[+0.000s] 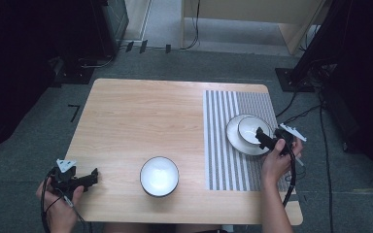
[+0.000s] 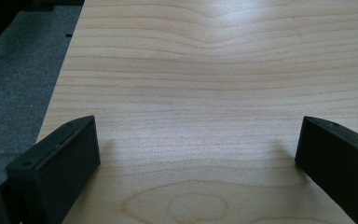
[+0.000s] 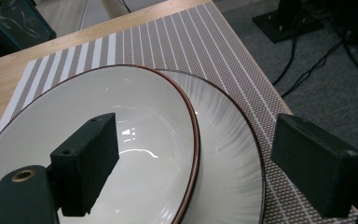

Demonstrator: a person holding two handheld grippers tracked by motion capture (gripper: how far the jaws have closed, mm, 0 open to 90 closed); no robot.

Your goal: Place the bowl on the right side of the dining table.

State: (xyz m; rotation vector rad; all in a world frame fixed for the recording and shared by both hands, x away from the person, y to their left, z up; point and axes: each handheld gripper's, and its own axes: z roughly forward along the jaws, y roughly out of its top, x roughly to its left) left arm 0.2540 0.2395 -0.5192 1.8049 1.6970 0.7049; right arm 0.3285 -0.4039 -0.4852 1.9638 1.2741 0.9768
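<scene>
Nearest me, my left gripper rests low at the near left corner of the pale wooden table, its fingers spread wide apart over bare wood, holding nothing. Just beyond, near the table's front middle, sits one white dark-rimmed ceramic bowl, standing alone and well apart from both grippers. Farther right lies one grey-and-white striped woven placemat, and on it one white ribbed dark-rimmed plate carrying a second, smaller white brown-rimmed bowl. My right gripper reaches over that stack; in the right gripper view its fingers stand apart, one inside the smaller bowl, the other outside past the plate's edge, clamping nothing. I judge the risk here is catching both rims at once: closing could drag the plate along or tip the bowl off it. My count: two bowls, one plate, one placemat, two grippers.
</scene>
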